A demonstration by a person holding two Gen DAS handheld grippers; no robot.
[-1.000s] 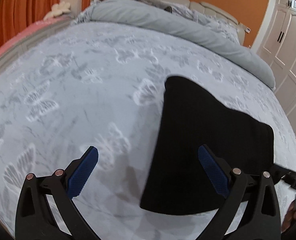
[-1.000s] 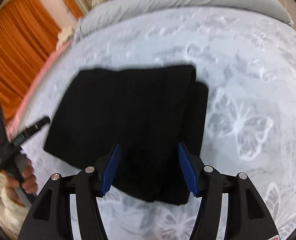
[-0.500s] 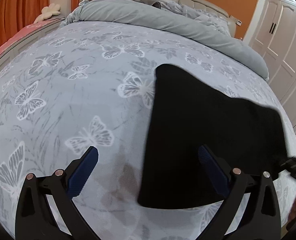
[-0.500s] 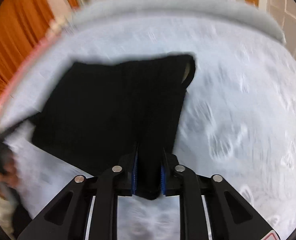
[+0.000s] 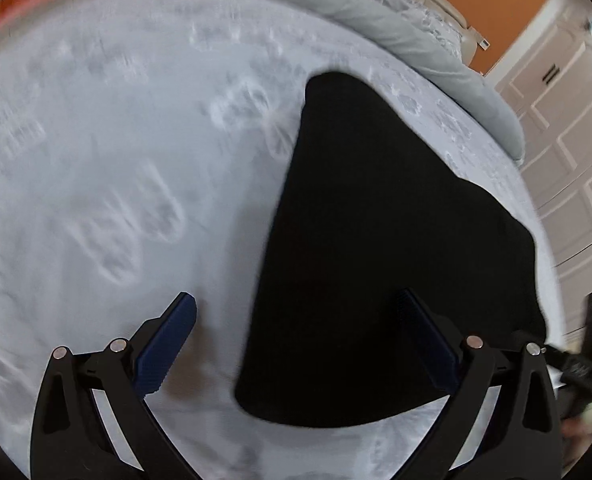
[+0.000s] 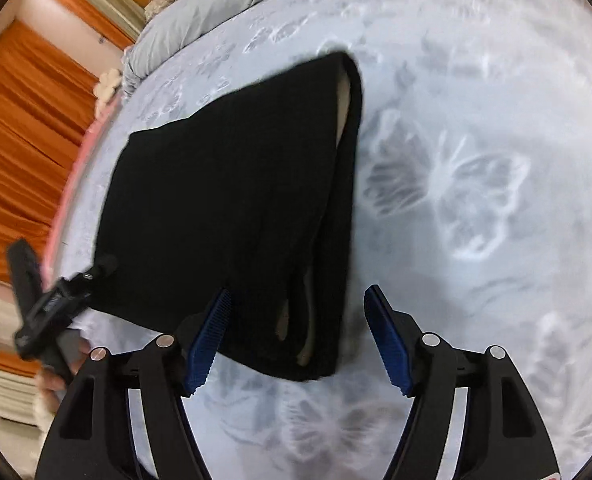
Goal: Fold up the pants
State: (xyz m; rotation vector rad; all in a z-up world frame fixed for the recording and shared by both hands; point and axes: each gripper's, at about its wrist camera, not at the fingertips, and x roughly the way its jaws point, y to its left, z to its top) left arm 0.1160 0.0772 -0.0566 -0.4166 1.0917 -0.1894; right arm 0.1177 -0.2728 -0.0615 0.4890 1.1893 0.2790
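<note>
The black pants (image 5: 379, 248) lie folded in a thick stack on the bed; they also show in the right wrist view (image 6: 232, 200), with layered edges at the near right corner. My left gripper (image 5: 296, 344) is open and empty, its jaws wide apart over the stack's near left corner. My right gripper (image 6: 297, 336) is open and empty, its jaws on either side of the stack's near right corner, above it. The left gripper also shows at the left of the right wrist view (image 6: 52, 300).
The bed (image 5: 96, 160) has a pale grey cover with a butterfly pattern. A rolled grey duvet (image 5: 395, 36) lies across the head end. White wardrobe doors (image 5: 567, 128) stand to the right, orange curtains (image 6: 20, 120) to the left.
My right gripper was shut on the stack's near edge half a second ago and has since opened and let go. The left gripper stayed open and shifted slightly.
</note>
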